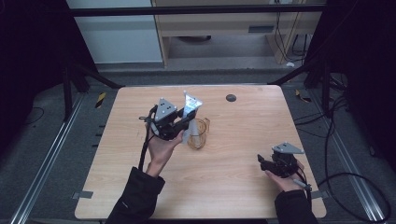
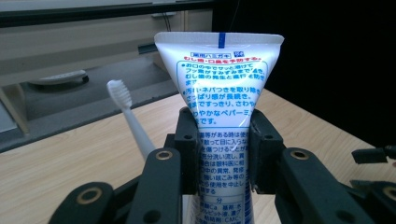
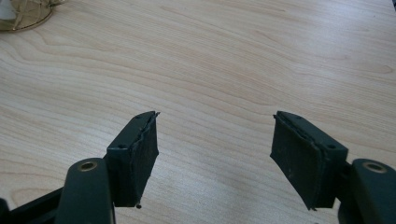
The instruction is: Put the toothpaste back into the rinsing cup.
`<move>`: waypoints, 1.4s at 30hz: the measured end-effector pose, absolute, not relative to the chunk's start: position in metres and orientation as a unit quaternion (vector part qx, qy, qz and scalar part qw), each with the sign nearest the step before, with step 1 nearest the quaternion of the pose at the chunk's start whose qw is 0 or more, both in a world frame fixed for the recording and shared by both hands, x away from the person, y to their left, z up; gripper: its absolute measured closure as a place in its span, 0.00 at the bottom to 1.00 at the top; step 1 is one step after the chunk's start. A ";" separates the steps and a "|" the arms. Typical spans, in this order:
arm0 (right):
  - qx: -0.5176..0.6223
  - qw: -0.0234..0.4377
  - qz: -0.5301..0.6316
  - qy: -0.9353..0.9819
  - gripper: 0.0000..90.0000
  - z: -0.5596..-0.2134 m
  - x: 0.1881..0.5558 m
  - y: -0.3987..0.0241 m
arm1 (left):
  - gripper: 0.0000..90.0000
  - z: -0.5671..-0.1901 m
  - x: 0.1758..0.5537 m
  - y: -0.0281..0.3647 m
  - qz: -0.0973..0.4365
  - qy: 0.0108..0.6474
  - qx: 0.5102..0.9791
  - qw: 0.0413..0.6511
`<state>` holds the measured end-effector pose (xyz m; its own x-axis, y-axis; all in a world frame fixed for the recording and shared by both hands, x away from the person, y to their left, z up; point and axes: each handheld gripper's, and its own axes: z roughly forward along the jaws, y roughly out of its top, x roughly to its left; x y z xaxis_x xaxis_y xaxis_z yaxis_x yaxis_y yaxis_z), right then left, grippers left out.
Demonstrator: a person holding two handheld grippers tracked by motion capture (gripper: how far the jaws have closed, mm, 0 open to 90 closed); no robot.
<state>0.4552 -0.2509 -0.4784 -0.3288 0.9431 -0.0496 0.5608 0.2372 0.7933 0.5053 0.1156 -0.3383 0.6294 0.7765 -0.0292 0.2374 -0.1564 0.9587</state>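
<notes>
I count one toothpaste tube (image 2: 218, 116), one toothbrush (image 2: 126, 109) and one amber cup (image 1: 198, 134) on the table (image 1: 243, 140). My left gripper (image 1: 184, 122) is clamped on the tube's middle, which stands upright between the jaws just beside the cup, perhaps above its rim. My right gripper (image 3: 215, 154) gapes with nothing between its jaws, well apart over bare wood.

The person wore dark long sleeves, and each black gripper, left gripper (image 1: 184, 122) and right gripper (image 1: 264, 162), bore a grey three-cornered plate, brass-ringed screw holes along its arms, worn dark pads and a trailing black cable.
</notes>
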 end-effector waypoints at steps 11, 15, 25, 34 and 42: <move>0.511 0.272 0.350 0.737 0.35 -0.480 0.456 -0.252 | 0.77 -0.346 0.525 0.098 0.242 0.356 0.698 0.572; 0.510 0.271 0.351 0.737 0.35 -0.480 0.456 -0.252 | 0.76 -0.350 0.532 0.095 0.248 0.355 0.695 0.574; 0.508 0.272 0.350 0.739 0.35 -0.481 0.456 -0.252 | 0.76 -0.362 0.545 0.088 0.254 0.355 0.692 0.575; 0.508 0.271 0.349 0.739 0.35 -0.481 0.456 -0.251 | 0.76 -0.374 0.555 0.082 0.260 0.361 0.690 0.572; 0.506 0.272 0.347 0.741 0.35 -0.482 0.456 -0.251 | 0.76 -0.387 0.561 0.079 0.259 0.363 0.694 0.565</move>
<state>0.4561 -0.2512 -0.4823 -0.3394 0.9392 -0.0512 0.5619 0.2461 0.7898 0.5608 0.0795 -0.3865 0.6012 0.7974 -0.0510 0.2111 -0.0970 0.9726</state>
